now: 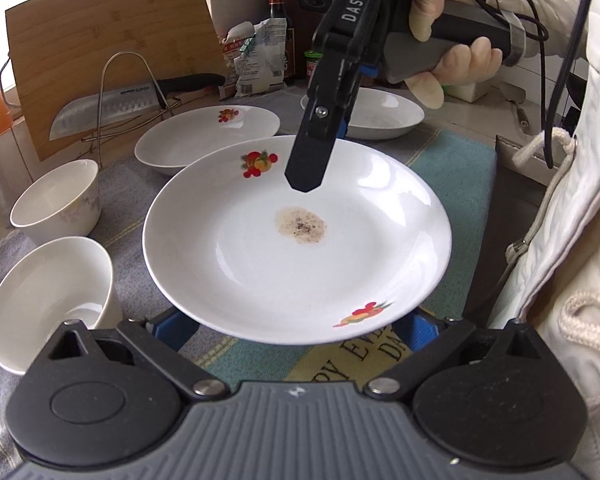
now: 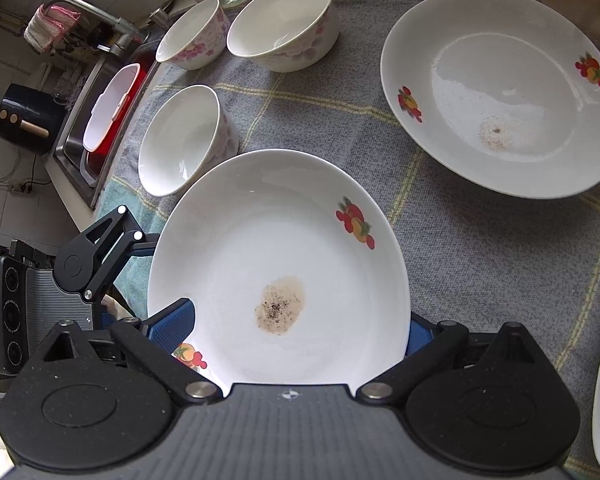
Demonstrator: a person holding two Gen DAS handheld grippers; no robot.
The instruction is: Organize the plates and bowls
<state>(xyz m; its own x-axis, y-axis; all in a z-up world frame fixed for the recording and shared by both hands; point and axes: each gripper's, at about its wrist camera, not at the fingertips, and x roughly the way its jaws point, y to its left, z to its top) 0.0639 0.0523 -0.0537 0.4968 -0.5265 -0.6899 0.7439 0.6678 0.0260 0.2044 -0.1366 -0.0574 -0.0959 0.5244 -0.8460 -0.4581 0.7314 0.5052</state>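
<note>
White china, the stained plate (image 1: 296,240) is lifted off the grey checked cloth (image 2: 480,260). The left gripper (image 1: 296,324) stands wide, its blue pads under the near rim; whether they press, I cannot tell. The right gripper (image 2: 296,332) pinches the plate's edge, one finger (image 1: 308,160) above it. Beyond the plate sit another plate (image 2: 500,92) and three bowls (image 2: 188,140).

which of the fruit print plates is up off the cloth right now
The stained plate nearest both cameras, lifted between the right gripper and left gripper. The other fruit plate lies flat on the grey cloth beyond it.
</note>
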